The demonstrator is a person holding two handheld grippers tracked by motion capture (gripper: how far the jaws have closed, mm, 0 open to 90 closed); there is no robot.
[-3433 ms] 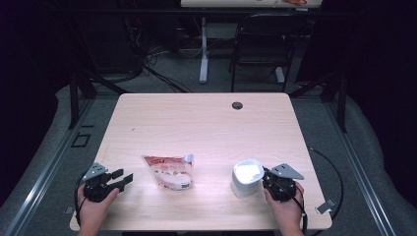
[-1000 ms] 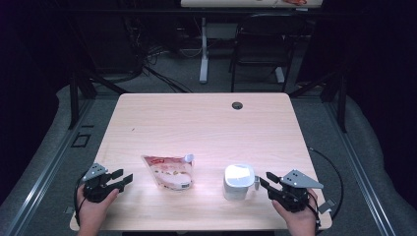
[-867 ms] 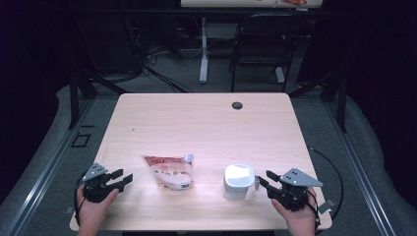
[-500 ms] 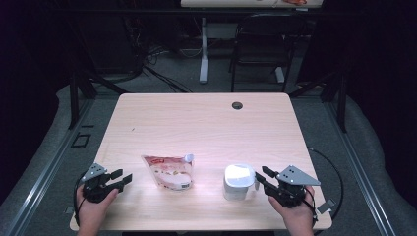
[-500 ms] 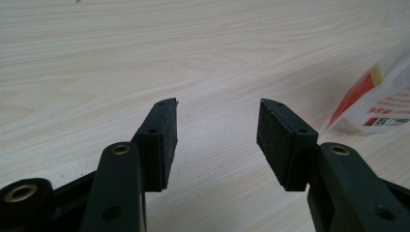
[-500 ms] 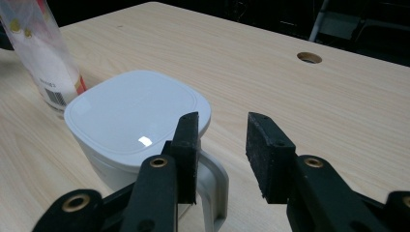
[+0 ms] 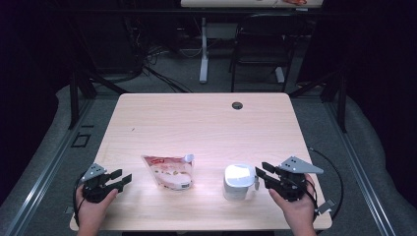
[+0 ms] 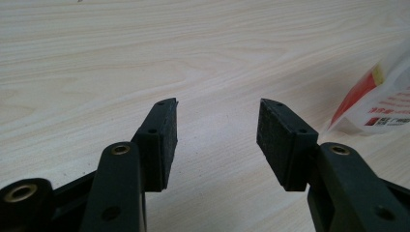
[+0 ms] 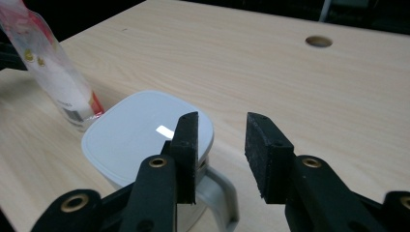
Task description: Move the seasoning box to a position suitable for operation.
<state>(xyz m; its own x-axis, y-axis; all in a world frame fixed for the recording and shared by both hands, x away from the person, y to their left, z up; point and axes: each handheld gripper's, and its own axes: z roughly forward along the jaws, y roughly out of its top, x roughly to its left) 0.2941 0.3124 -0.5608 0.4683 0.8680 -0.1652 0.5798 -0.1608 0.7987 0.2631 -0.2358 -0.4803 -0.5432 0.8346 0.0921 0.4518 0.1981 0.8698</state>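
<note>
My right gripper (image 7: 259, 173), jaws apart and empty after narrowing slightly, sits just right of the white lidded mug (image 7: 239, 181), handle (image 9: 220, 200) toward it.

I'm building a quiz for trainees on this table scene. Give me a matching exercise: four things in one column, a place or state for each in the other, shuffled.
Things:
1. white lidded cup
2. snack pouch
3. left gripper
4. cable hole

Places or states:
A. near the table's far edge
B. open over bare wood
C. just before the right gripper, handle toward it
D. between the two grippers, left of the cup

Pairs: 1-C, 2-D, 3-B, 4-A
</note>
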